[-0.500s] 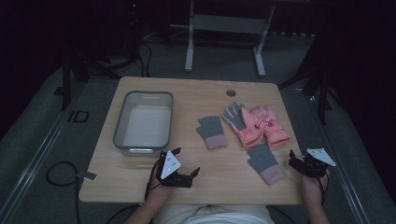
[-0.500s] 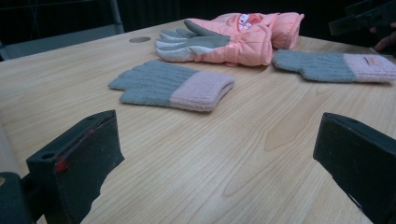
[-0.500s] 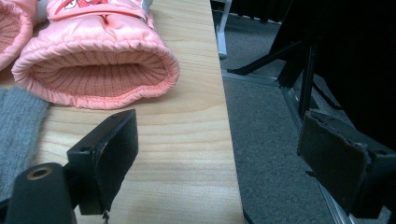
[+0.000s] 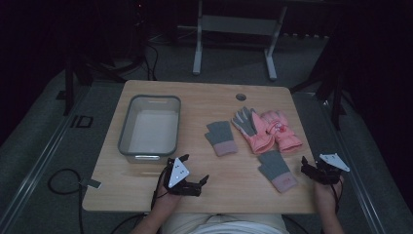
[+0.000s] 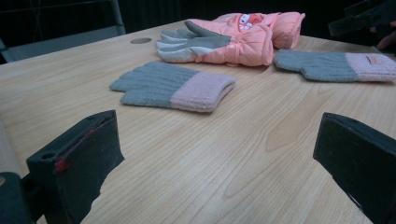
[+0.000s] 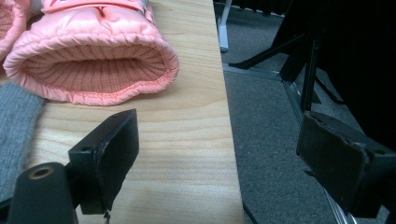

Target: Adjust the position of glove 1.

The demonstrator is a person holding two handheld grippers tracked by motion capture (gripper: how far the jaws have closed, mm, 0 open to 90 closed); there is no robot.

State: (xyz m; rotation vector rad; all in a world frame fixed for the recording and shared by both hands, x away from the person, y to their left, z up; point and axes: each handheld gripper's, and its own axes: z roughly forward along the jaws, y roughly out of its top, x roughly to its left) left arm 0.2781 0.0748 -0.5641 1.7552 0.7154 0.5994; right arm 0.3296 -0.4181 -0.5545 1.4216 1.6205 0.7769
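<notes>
Two grey knit gloves with pink cuffs lie flat on the wooden table (image 4: 160, 185), one mid-table (image 4: 221, 138) (image 5: 173, 86), one near the right front (image 4: 276, 169) (image 5: 336, 65). A pair of pink padded gloves (image 4: 270, 130) (image 5: 233, 39) lies behind them, with an open cuff (image 6: 93, 70) facing my right gripper. My left gripper (image 4: 197, 169) (image 5: 219, 154) sits low at the front edge, open, aimed at the gloves, with bare wood between its jaws. My right gripper (image 4: 314, 165) (image 6: 219, 154) is open at the table's right edge, one jaw over the wood and one over the floor.
A clear grey plastic bin (image 4: 125, 129) stands at the table's left, just beyond my left gripper. A round cable hole (image 4: 240, 96) (image 5: 141, 40) is near the far edge. Grey carpet (image 6: 271, 140) and dark stand legs surround the table, and a metal frame stands behind it.
</notes>
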